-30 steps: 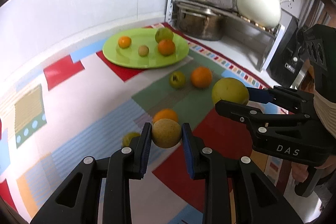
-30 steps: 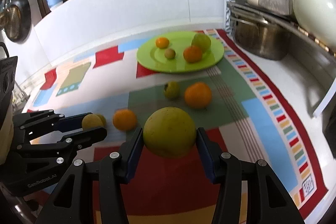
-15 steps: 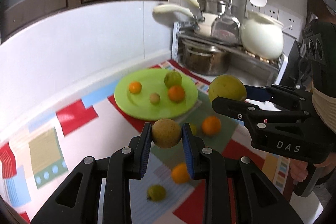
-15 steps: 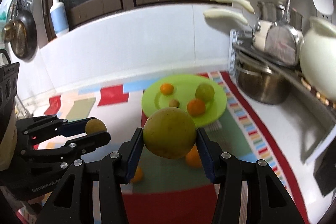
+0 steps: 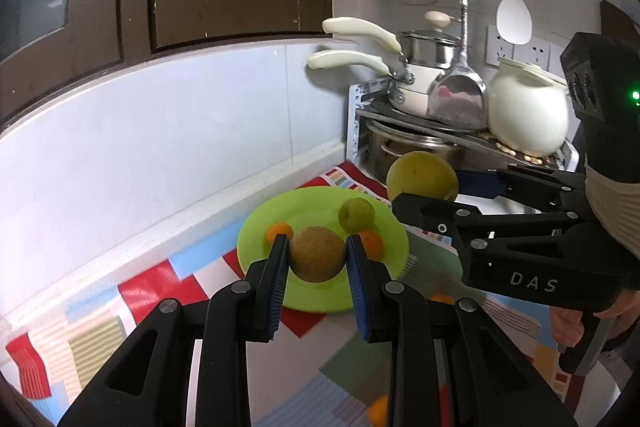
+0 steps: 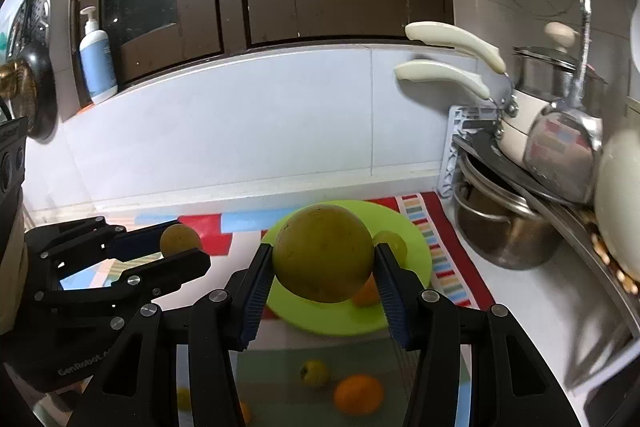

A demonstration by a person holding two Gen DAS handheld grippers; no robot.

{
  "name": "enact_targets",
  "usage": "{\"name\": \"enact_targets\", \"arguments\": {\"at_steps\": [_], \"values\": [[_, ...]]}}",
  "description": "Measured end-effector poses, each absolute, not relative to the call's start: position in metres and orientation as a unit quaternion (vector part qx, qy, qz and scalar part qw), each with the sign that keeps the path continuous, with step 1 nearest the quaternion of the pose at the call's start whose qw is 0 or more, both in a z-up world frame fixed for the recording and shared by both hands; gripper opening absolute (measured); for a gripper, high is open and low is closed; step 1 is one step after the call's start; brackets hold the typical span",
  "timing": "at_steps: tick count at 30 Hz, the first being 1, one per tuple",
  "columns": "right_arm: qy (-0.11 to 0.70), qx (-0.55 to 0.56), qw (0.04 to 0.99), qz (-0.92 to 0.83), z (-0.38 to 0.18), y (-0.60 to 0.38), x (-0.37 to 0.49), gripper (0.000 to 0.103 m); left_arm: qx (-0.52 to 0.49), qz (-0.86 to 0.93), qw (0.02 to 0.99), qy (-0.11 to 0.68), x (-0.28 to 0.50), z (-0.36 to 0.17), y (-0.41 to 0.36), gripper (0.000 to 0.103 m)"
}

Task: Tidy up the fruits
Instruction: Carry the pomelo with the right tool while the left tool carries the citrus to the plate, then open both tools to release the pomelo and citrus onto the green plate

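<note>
My left gripper (image 5: 318, 261) is clamped on a small round brownish-yellow fruit (image 5: 318, 254), its blue pads pressed against both sides. My right gripper (image 6: 323, 267) is closed around a large round yellow-green fruit (image 6: 323, 253), the jaws standing wider to fit it. Both fruits hang in the air in front of the round lime-green plate (image 5: 256, 233) on the patchwork-coloured mat (image 5: 152, 285). The plate carries a green round fruit (image 5: 357, 214) and two small oranges, one (image 5: 279, 230) by my left pad and one (image 5: 372, 242) by the other (both partly hidden). Nearer me on the mat lie a loose orange (image 6: 358, 395) and a small yellow-green fruit (image 6: 315, 373).
</note>
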State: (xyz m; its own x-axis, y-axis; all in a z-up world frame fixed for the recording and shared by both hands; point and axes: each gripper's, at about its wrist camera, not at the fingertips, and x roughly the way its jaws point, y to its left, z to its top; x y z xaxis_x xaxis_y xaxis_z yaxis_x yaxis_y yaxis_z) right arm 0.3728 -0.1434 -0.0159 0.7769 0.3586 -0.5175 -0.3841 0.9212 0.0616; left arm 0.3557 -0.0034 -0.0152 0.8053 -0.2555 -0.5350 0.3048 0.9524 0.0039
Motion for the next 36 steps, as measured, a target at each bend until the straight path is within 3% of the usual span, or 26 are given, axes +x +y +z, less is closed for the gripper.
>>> {"name": "enact_targets", "arguments": {"at_steps": [28,29,32,34,36], "values": [[0.355,-0.050,0.911,0.206,-0.077,-0.129,0.488,0.051,0.042,-0.152,0.924,0.349,0.464,-0.086,0.002,0.029],[0.355,-0.050,0.910,0.206,-0.078,-0.129,0.489,0.051,0.044,-0.150,0.924,0.348,0.465,-0.087,0.001,0.031],[0.359,-0.048,0.910,0.202,-0.081,-0.130,0.493,0.052,0.044,-0.143,0.927,0.343,0.467,-0.089,0.002,0.049],[0.354,-0.048,0.914,0.195,-0.080,-0.131,0.492,0.053,0.044,-0.140,0.929,0.341,0.465,-0.087,0.004,0.050],[0.345,-0.048,0.919,0.187,-0.075,-0.131,0.490,0.062,0.047,-0.134,0.929,0.341,0.463,-0.084,0.005,0.052]]}}
